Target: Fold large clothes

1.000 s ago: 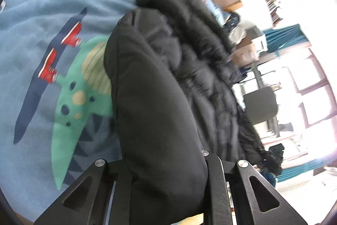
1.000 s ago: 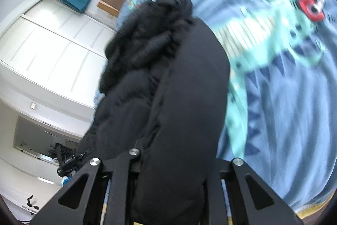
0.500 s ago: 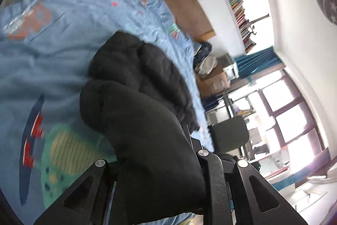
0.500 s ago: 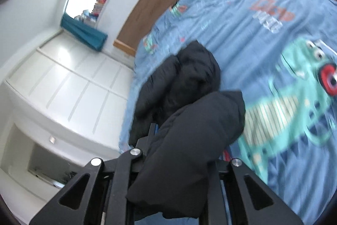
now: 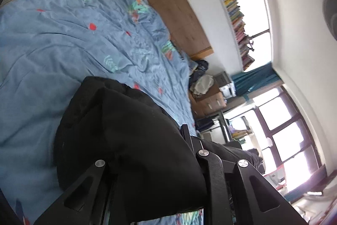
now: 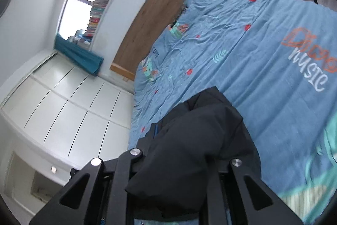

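A bulky black padded jacket point(image 5: 126, 136) fills the lower middle of the left wrist view and bulges out between the fingers of my left gripper point(image 5: 155, 182), which is shut on it. The same jacket point(image 6: 195, 151) shows in the right wrist view, clamped in my right gripper point(image 6: 174, 182), also shut on it. Both grippers hold the jacket lifted above a blue bedspread point(image 5: 63, 39) with cartoon prints, which also shows in the right wrist view point(image 6: 263, 60). The fingertips are hidden in the fabric.
A wooden headboard point(image 5: 177, 3) and a shelf of books point(image 5: 233, 5) lie beyond the bed. A desk with piled clothes point(image 5: 202, 85) and windows stand to the right. White wardrobe doors point(image 6: 63, 102) flank the bed's other side.
Both grippers have risen and tilted up with the jacket. The jacket's far bulk has dropped out of sight, and the dinosaur print has given way to the headboard end of the bed.
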`<state>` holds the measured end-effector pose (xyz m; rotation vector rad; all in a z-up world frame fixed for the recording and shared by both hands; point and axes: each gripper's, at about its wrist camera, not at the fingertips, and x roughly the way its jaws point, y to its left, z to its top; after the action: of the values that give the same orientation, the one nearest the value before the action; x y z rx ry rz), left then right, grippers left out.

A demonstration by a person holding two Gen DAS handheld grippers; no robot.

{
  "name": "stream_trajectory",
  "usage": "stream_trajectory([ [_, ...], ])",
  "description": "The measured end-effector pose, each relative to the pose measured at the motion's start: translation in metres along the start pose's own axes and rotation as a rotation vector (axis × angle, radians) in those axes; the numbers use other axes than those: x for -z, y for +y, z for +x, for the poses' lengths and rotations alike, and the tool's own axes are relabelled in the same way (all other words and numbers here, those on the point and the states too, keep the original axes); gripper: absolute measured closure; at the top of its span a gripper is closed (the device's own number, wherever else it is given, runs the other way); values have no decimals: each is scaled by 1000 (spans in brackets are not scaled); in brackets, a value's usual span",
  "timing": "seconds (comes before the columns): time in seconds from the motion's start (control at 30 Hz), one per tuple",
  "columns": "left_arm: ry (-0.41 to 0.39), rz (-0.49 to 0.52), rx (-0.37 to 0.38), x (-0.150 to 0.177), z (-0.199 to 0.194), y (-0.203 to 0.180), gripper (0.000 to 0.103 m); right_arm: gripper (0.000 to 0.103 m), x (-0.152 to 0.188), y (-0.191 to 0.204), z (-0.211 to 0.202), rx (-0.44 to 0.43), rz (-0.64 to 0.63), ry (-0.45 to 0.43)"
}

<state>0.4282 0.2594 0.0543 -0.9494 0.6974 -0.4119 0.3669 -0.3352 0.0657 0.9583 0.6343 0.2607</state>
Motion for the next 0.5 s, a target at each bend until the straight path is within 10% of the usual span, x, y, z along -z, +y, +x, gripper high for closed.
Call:
stream_trajectory([
  [0.5, 126, -274, -248, -72, 134, 89, 75, 86, -65, -54, 172, 296, 182, 100],
])
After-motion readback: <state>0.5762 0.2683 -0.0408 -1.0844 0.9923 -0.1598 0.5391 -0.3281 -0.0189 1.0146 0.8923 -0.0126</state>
